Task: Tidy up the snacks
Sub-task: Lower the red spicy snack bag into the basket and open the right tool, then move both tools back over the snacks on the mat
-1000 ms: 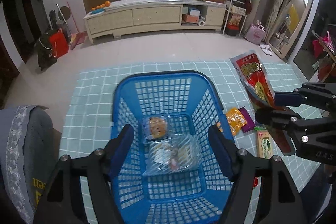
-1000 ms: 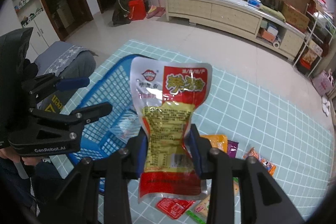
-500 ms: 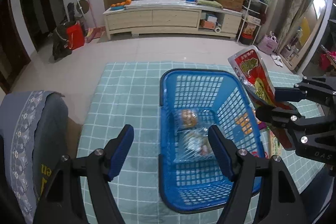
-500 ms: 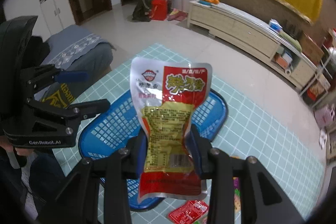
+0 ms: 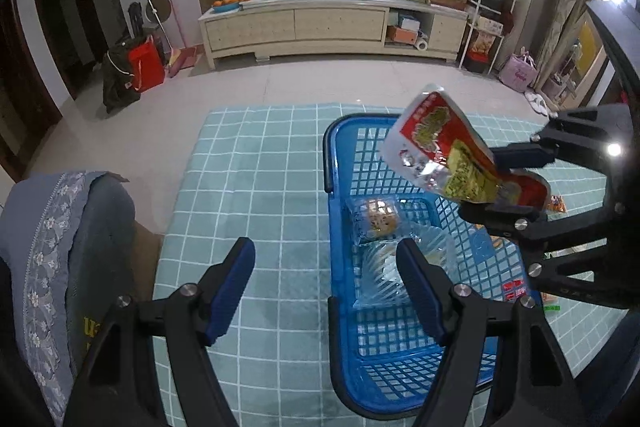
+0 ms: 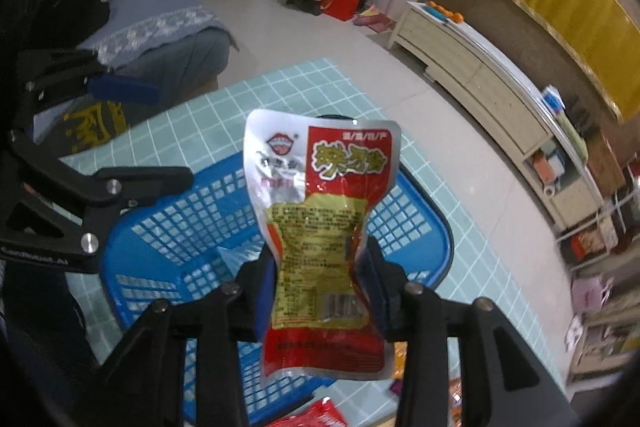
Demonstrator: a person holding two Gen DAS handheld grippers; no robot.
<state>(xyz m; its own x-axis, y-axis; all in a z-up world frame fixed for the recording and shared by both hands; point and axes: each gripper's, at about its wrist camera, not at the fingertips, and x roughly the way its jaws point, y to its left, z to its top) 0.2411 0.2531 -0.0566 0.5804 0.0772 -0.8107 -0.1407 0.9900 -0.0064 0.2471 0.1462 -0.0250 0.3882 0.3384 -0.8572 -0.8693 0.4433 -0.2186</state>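
Worktop (image 5: 260,187) cloth, teal and checked, is carrying the blue basket (image 5: 340,327), which is sitting right of centre in the left view. Only that view is showing what lies inside: a clear tray (image 5: 384,267) and a wrapped bun (image 5: 376,219). The left tool (image 5: 326,283) is hanging spread and empty beside the basket's near left wall. The right tool (image 6: 320,283) is pinching the red pouch (image 6: 320,227) above the basket, its jaws having just been easing apart. The right view is cutting off loose packets (image 6: 320,415) at its bottom edge; their labels are unreadable.
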